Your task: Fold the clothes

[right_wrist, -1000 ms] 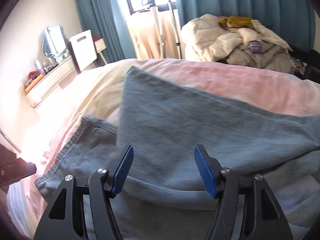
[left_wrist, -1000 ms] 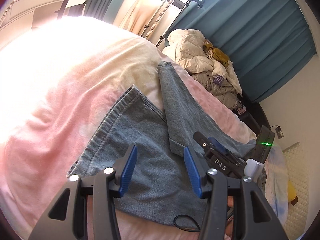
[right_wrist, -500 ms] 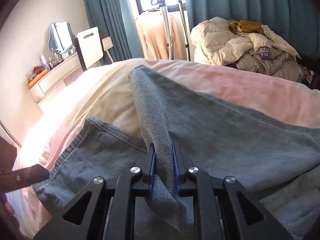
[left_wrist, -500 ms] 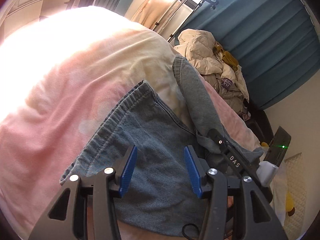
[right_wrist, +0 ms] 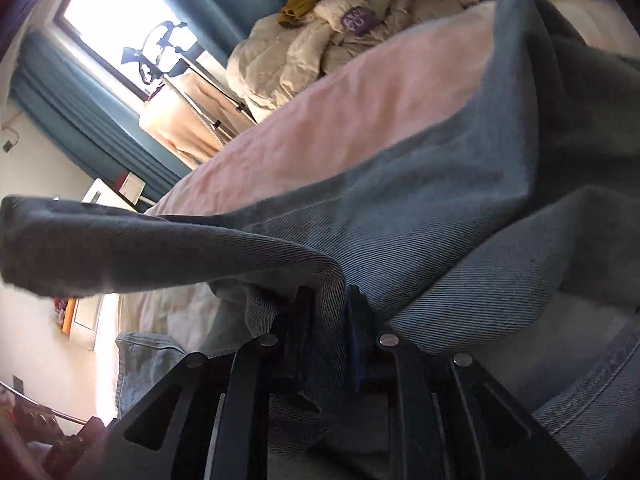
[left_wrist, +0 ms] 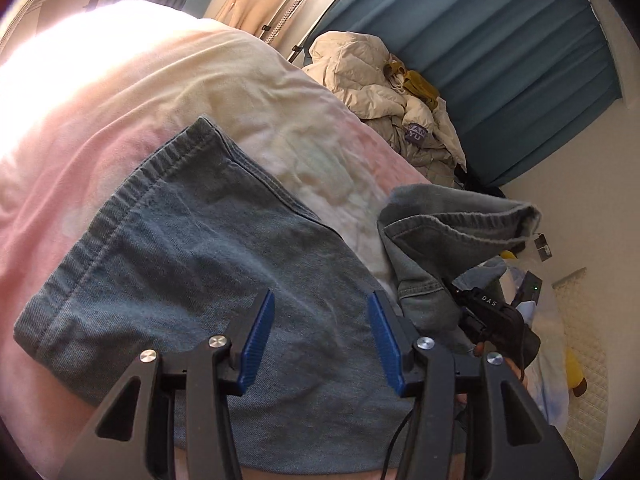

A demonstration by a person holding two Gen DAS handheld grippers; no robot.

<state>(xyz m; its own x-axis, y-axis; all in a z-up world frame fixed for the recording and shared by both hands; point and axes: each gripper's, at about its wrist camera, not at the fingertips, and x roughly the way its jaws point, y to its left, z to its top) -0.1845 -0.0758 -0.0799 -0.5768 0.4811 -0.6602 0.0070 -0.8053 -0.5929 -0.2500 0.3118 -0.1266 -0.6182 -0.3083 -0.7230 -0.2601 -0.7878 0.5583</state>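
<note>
Two tools over jeans (left_wrist: 192, 248): right tool (right_wrist: 326, 320) rolled, pinching denim; left tool (left_wrist: 320, 340) agape.

We see strong daylight from the window (right_wrist: 120, 36), which burns the far side of the bed (left_wrist: 60, 72) to white glare in the left wrist view. The right wrist view is tilted and smeared with motion blur, its near denim (right_wrist: 400, 220) in shadow. Both views bend and darken at their round edges.
</note>
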